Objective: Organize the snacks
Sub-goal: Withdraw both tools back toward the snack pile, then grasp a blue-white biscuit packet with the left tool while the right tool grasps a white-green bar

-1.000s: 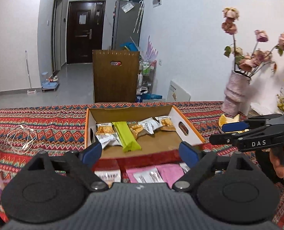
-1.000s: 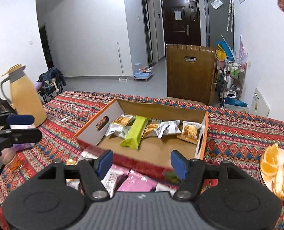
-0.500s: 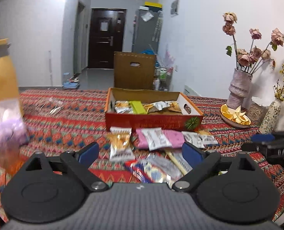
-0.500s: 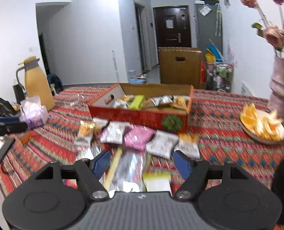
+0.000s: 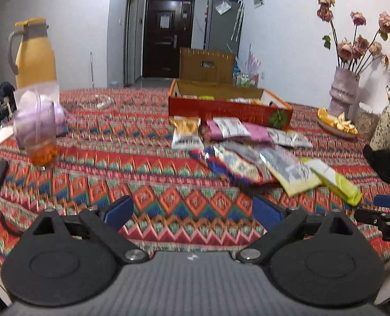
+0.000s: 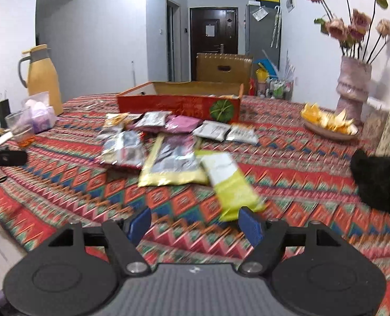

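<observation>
A red cardboard box [image 5: 229, 109] [image 6: 179, 106] with several snack packs inside stands on the patterned tablecloth. In front of it lies a loose pile of snack packets [image 5: 247, 155] [image 6: 166, 142], among them a pink one [image 6: 181, 124] and a yellow-green one [image 6: 230, 181] [image 5: 334, 181]. My left gripper [image 5: 192, 210] is open and empty, low over the cloth near the table's front edge. My right gripper [image 6: 195, 223] is open and empty, its right finger just short of the yellow-green packet's near end.
A yellow thermos jug [image 5: 34, 52] [image 6: 43, 79], a plastic cup [image 5: 37, 131] and a purple tissue pack [image 6: 40, 115] stand at the left. A plate of orange pieces [image 6: 329, 125], a pink vase of dried roses [image 6: 353, 87] and a black object [image 6: 379, 179] are at the right.
Both grippers have pulled back from above the box toward the table's front edge and dropped lower. The box now stands far ahead, with the packet pile between it and the grippers.
</observation>
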The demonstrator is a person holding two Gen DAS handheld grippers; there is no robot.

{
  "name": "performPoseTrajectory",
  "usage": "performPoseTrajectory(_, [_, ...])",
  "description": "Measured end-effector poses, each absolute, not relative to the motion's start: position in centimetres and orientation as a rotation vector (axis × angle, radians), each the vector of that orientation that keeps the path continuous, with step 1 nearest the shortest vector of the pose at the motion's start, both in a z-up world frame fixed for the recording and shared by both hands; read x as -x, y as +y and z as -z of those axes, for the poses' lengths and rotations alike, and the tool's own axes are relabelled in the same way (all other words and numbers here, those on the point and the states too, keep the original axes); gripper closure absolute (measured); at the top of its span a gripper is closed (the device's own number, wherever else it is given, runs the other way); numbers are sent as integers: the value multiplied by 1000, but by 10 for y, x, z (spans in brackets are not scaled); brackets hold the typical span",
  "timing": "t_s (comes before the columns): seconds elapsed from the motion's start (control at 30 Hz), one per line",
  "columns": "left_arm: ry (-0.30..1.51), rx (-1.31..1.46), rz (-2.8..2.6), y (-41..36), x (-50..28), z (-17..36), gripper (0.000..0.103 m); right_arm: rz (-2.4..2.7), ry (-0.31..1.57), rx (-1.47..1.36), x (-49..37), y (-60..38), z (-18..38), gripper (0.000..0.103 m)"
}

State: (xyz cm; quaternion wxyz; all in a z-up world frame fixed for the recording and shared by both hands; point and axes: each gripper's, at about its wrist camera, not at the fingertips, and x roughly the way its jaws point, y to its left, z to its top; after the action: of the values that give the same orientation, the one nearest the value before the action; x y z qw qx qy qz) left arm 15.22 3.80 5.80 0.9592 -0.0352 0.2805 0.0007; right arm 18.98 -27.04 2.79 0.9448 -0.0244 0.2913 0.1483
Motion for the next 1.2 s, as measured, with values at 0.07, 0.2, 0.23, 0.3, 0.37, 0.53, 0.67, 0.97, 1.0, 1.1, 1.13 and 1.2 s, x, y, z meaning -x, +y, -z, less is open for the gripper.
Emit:
performPoseTrajectory(0.07, [585,72,3,36,-150,-52,4,-304,598,48,-182,-267,-21,31])
performPoseTrajectory(0.2, [607,65,13,32,-148,-43,4,-309,601,59,-175,-264,-15,31])
performPoseTrajectory(0.23, [610,63,13,31,-149,-41,4,-307,602,58,-175,-265,-14,31])
performPoseTrajectory(0.3, [617,66,16,30,-150,-39,4,-300,605,57,-176,-265,-13,31])
performPoseTrajectory(0.37, [623,72,16,31,-152,-37,4,-291,602,55,-177,-266,-13,31])
performPoseTrajectory(0.53, [638,80,15,32,-160,-34,4,-295,601,46,-183,-266,-14,31])
performPoseTrajectory(0.67, [656,90,17,34,-169,-29,4,-292,605,46,-191,-264,-13,31])
performPoseTrajectory(0.97, [673,122,65,26,-201,-31,4,-248,601,73,-220,-269,-15,33])
performPoseTrajectory(1.0, [673,124,80,22,-207,-32,4,-241,602,74,-226,-271,-14,34])
performPoseTrajectory(1.1, [664,117,114,11,-223,-35,4,-218,612,85,-246,-278,-11,35])
performPoseTrajectory(1.13, [660,116,122,8,-228,-36,4,-212,619,88,-253,-280,-9,37])
performPoseTrajectory(1.2, [659,121,132,2,-240,-37,4,-205,629,93,-265,-284,-7,41])
